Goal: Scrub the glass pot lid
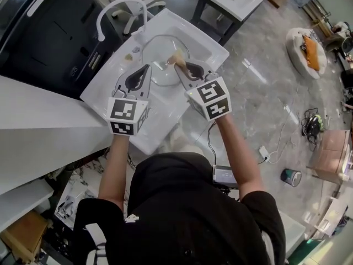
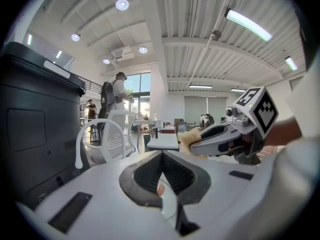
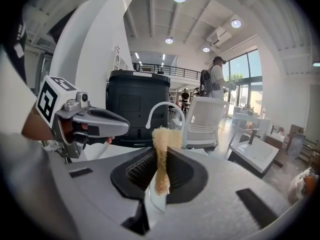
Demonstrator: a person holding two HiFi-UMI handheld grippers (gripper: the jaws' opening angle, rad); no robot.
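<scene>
Left gripper [image 2: 161,159] is clenched, whether on the lid [image 1: 162,76] rim is unclear; right gripper [image 1: 179,65] pinches a sponge [image 3: 162,139].

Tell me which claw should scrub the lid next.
Right. The right claw grips the sponge over the lid in the sink; the left claw is shut, without a scrubber.

Clear shiny glass lid [image 1: 164,65]. Tan sponge [image 3: 162,139] looks rough & scratchy. The sink [image 1: 207,43] is white, smooth, glossy. The left gripper [image 2: 161,170] & right gripper [image 3: 159,156] look like matt grey plastic w/ black ribbed jaws. Pale floor [image 1: 259,93] shines like stone
</scene>
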